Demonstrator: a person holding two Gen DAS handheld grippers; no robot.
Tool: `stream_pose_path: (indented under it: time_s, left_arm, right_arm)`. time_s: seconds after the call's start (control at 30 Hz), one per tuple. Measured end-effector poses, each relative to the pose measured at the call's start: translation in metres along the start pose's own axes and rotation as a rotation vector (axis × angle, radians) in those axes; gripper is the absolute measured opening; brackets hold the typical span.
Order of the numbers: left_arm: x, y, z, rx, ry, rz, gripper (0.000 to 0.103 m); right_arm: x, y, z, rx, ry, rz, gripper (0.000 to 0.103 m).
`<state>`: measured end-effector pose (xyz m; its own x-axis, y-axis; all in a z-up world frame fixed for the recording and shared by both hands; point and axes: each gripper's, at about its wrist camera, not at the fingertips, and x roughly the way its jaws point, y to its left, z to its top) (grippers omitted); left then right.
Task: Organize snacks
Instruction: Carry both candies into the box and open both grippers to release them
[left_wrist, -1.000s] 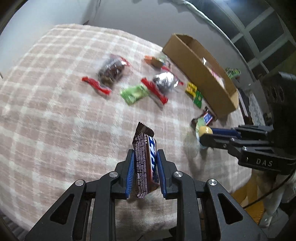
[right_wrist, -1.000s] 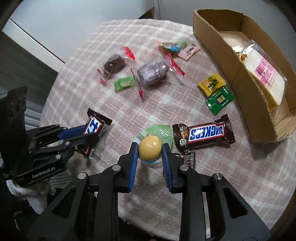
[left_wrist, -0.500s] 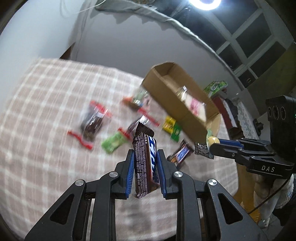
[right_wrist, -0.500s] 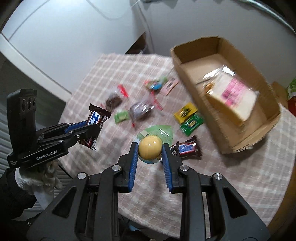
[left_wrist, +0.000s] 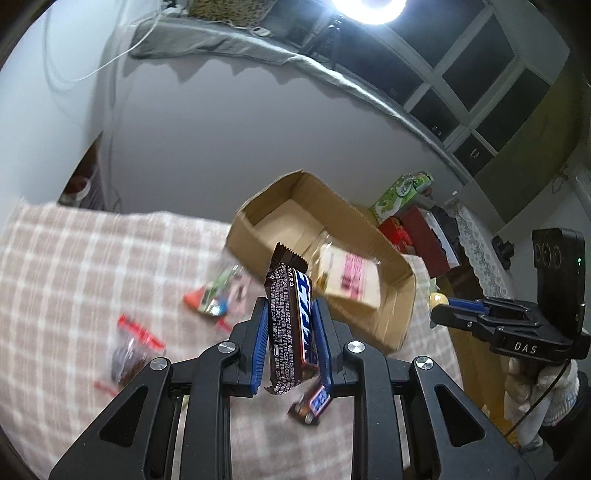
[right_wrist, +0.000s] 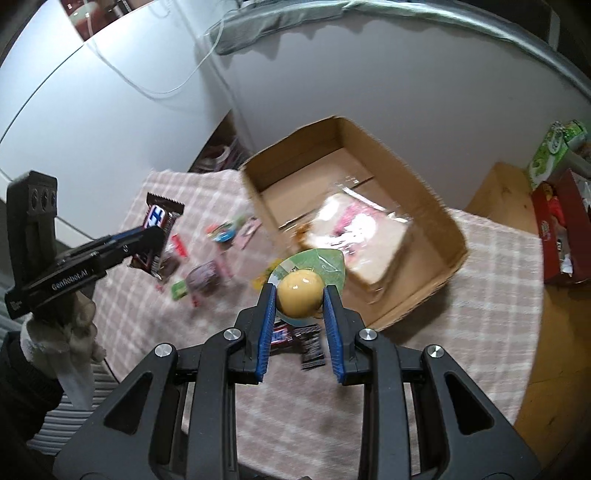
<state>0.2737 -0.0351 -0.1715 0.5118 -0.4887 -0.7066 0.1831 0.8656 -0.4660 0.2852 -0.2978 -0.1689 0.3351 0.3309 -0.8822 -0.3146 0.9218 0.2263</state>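
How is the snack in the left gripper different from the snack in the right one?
The chocolate bar in the left gripper is long, flat and dark brown with blue letters; the yellow jelly cup in the right gripper is round and pale yellow with a green lid. The chocolate bar stands upright, sticking out past the fingers; the yellow jelly cup sits snugly between them. Both are clamped and held up above the table.
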Motion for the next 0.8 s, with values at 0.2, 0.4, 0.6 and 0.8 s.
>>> stream_pose_path:
  time_s: [0.2,0.4,0.6,0.8]
  left_arm:
    - [0.019,-0.01,0.022,0.012,0.0,-0.019,0.022]
    - [0.042,-0.016,0.037,0.024,0.029,-0.016,0.022]
    - [0.062,-0.022,0.039,0.033,0.071,-0.016,0.022]
    - [0.074,-0.031,0.04,0.048,0.109,-0.019,0.027]
  right_arm:
    - [0.006,-0.021,0.007,0.014,0.005,-0.045,0.027]
    - [0.02,-0.044,0.014,0.044,0.023,-0.08,0.027]
    - [0.036,-0.057,0.018,0.06,0.046,-0.111,0.027]
    - [0.045,-0.064,0.018,0.079,0.065,-0.131,0.029]
